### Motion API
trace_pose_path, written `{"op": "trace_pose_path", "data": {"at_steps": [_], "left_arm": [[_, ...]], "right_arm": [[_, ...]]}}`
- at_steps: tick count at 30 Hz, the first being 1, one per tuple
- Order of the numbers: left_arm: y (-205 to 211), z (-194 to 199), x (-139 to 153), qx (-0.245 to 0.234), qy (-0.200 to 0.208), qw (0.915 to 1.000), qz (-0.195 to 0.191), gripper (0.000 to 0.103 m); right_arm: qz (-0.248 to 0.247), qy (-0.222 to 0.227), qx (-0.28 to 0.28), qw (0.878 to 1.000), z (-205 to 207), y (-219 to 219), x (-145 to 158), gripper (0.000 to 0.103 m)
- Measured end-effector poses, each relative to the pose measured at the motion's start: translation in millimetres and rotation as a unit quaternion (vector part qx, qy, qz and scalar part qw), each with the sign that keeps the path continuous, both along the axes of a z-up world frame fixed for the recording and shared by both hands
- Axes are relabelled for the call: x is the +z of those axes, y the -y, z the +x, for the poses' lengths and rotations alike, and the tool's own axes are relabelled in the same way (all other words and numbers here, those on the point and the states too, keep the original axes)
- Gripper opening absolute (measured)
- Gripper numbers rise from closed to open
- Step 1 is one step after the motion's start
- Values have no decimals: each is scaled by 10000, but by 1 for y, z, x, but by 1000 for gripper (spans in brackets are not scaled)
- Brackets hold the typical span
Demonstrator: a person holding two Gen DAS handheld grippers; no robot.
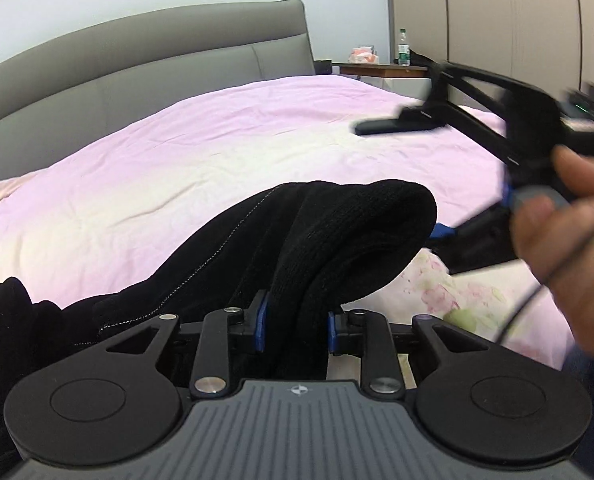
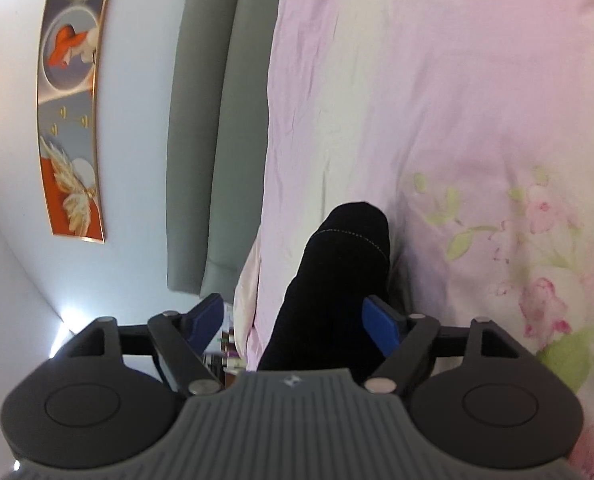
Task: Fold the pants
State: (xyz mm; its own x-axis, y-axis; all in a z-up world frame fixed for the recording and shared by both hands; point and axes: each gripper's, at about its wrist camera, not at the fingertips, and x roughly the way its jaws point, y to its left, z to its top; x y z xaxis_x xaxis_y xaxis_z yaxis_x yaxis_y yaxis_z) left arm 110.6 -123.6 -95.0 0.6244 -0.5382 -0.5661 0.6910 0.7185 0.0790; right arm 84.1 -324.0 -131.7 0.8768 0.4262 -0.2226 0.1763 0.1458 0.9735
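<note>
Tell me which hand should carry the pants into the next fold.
Left, probably. The left tongs are already shut on a bunched part of the black pants. The right tongs stand open: cloth lies between their pads, but nothing is gripped.

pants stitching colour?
Pale grey-white dashed stitching on black pants; clearest in the left wrist view.

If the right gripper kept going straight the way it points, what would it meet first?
Most likely the black pants: the fabric already lies between the open jaws of the right gripper. Beyond is pink bedding; depth is unclear.
</note>
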Motion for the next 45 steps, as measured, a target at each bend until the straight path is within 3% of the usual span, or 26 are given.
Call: {"op": "trace_pose_path", "data": {"at_steps": [4,8,9,12,13,17,22,25,28,31,36,39,40,43,44,45], "left_arm": [[-2,3,4,6,-92,9999,-123,31],[-2,8,5,1,-151,9998,-146,31],[-1,11,4,-17,-164,9998,-137,31],[0,20,2,-39,-242,9996,-137,31],[-2,23,3,-27,-294,9994,-173,31],[-15,24,11,107,-379,9980,-487,30],[-63,25,34,403,-467,9895,-1304,30],[-104,30,45,725,-707,9759,-1932,30],[-143,34,49,991,-882,9621,-2384,30],[-180,39,45,1257,-1056,9476,-2740,30],[-240,44,22,1762,-1414,9137,-3379,30],[-270,44,11,2010,-1555,8956,-3650,30],[-280,47,7,2121,-1629,8906,-3678,32],[-303,53,-1,2513,-1908,8821,-3498,41],[-312,55,-5,2671,-2038,8743,-3503,44],[-322,58,-11,2838,-2223,8612,-3584,46]], "right_arm": [[-754,-524,675,9935,59,15,8,81],[-649,-1067,1543,9801,110,23,-5,76],[-640,-1174,1777,9750,118,20,-8,73],[-975,-1627,2029,9607,127,13,-10,39],[-1134,-1660,2026,9584,126,12,-6,33],[-1312,-1288,2006,9623,118,2,32,29],[-1905,-828,2271,9515,123,-41,107,29],[-2380,-581,2473,9374,131,-86,150,28],[-2932,-378,2711,9160,141,-146,185,28],[-3300,-331,3013,8940,156,-209,200,29],[-3981,-408,3490,8474,173,-311,196,30],[-4338,-428,3708,8201,182,-369,186,38],[-4408,-458,3767,8135,188,-386,182,43],[-4441,-589,3941,8025,196,-423,160,44],[-4413,-662,4012,8000,200,-434,149,44],[-4372,-753,4139,7949,205,-447,136,48]]}}
